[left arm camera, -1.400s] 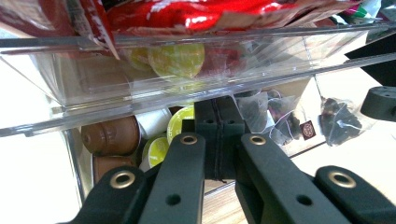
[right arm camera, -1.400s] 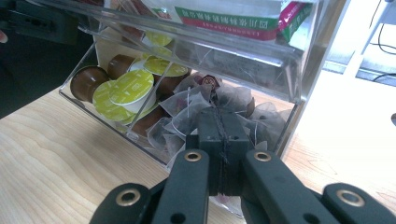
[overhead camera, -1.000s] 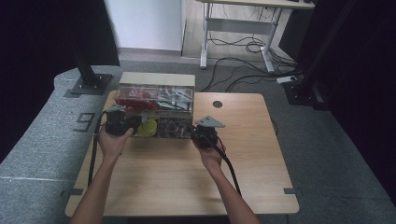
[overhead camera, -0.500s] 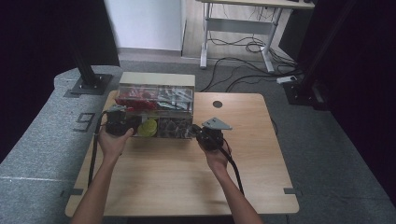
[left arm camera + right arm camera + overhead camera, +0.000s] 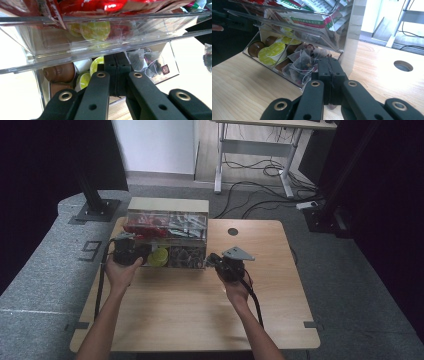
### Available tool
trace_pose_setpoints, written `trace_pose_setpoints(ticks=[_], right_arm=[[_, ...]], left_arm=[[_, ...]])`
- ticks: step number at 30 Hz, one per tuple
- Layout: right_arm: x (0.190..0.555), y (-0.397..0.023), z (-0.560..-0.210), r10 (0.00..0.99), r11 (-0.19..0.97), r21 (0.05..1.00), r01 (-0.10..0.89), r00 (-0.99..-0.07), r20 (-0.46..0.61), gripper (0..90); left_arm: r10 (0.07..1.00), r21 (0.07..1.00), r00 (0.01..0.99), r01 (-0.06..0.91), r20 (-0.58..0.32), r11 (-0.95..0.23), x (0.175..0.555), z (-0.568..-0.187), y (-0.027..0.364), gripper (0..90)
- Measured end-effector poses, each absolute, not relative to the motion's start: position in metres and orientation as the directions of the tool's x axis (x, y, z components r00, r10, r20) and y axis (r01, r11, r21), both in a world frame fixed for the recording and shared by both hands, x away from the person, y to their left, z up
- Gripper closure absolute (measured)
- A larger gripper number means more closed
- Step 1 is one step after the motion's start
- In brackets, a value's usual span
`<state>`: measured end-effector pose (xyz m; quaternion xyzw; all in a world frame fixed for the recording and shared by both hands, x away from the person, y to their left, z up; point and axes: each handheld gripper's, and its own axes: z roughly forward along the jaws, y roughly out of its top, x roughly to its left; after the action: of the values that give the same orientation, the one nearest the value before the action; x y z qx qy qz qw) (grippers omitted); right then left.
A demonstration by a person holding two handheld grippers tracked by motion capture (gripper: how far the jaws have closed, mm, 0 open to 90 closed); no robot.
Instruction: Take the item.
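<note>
Clear acrylic drawer organizer [image 5: 167, 237] unmoved; we back our right gripper [image 5: 216, 261] slightly toward 5 o'clock, left gripper [image 5: 141, 254] steady, all jaws closed empty, nothing grasped yet.

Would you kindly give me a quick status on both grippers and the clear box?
Left gripper and right gripper shut, empty, at the clear box front. Pods and tea bags in bottom drawer. Nothing in the way.

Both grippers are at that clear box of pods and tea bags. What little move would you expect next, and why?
Probably open the right gripper a little. Its jaws are shut, pointing at the tea bags in the lower tray of the clear box, and shut jaws cannot take a bag. The left gripper, also shut, sits by the pods.
</note>
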<state>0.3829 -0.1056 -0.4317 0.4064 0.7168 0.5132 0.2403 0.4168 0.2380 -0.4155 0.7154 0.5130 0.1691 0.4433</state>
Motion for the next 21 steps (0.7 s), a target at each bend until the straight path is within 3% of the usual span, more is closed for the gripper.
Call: trace_pose_setpoints(ticks=[21], right_arm=[[0.38,-0.133,-0.424,0.853,0.128,0.935,0.331,-0.517,0.067,89.0]], left_arm=[[0.883,0.806,0.418,0.586,-0.214,-0.082,0.418,-0.415,0.239,90.0]])
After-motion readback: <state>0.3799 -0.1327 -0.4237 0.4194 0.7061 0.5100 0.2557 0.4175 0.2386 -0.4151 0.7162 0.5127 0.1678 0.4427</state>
